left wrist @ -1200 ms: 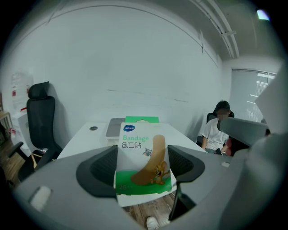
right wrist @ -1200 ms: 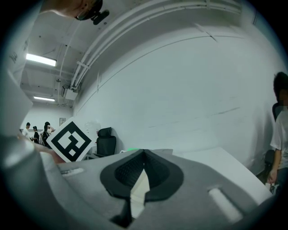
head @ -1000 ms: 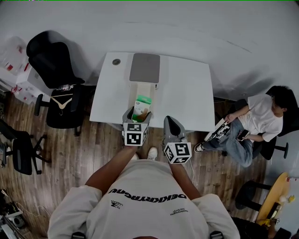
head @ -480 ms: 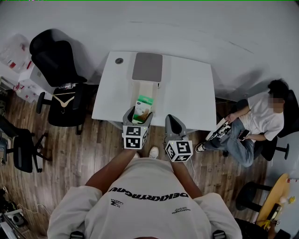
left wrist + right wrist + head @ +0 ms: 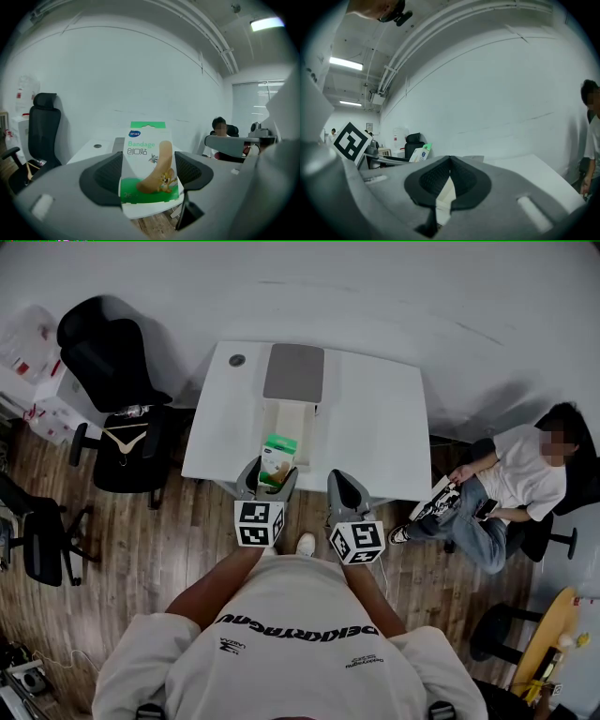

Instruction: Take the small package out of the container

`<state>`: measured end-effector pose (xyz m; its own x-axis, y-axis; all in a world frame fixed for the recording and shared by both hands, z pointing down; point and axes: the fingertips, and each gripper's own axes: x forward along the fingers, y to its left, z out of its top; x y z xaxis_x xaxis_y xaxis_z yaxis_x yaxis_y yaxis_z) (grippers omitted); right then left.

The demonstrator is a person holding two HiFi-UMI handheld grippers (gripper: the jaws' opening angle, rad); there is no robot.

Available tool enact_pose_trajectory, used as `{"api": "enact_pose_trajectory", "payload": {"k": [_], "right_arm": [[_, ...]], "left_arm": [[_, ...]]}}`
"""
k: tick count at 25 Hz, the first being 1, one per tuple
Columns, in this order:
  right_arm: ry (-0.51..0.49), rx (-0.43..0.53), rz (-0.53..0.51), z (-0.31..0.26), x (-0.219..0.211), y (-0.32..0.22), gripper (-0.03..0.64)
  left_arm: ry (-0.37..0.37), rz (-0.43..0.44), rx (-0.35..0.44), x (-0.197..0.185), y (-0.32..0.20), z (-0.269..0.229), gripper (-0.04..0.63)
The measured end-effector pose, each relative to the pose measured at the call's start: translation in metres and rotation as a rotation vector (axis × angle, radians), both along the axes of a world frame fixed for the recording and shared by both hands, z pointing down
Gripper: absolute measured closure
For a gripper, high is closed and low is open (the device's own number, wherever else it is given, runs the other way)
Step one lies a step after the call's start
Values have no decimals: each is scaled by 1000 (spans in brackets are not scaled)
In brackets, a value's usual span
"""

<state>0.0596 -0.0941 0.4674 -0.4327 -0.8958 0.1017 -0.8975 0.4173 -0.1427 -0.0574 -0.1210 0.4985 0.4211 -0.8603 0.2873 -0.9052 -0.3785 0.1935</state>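
While the left claw [image 5: 267, 478] is clenched on the bandage package [image 5: 278, 452], its two dark ribbed pads press the flat card from either side and hold it upright (the left gripper view shows green bands at top and bottom, a white field and a printed tan plaster strip). We see the package raised over the near end of the container [image 5: 290, 418], a long, cream, open-topped box whose flat grey lid [image 5: 293, 372] lies at its far end on the smooth white desk [image 5: 375, 418]. The right claw [image 5: 341, 486] hangs just right of the left one at the desk's near edge. Its rounded grey jaws are pressed together at the tips with nothing between them.

A second ago the package sat lower, in the near end of the container. Since then the left claw has drawn back towards us and lifted it, while the right claw has barely shifted.

Bare desk top runs wide to the right of the container. A black office chair [image 5: 108, 362] stands off the left edge, and a seated person [image 5: 525, 486] is well apart on the right.
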Motion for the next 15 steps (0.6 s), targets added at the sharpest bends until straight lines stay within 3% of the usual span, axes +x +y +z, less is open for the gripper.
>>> {"api": "enact_pose_trajectory", "payload": {"k": [15], "right_arm": [[-19, -16, -39, 14, -4, -4, 618]], "left_arm": [[21, 28, 71, -5, 9, 2, 239]]}}
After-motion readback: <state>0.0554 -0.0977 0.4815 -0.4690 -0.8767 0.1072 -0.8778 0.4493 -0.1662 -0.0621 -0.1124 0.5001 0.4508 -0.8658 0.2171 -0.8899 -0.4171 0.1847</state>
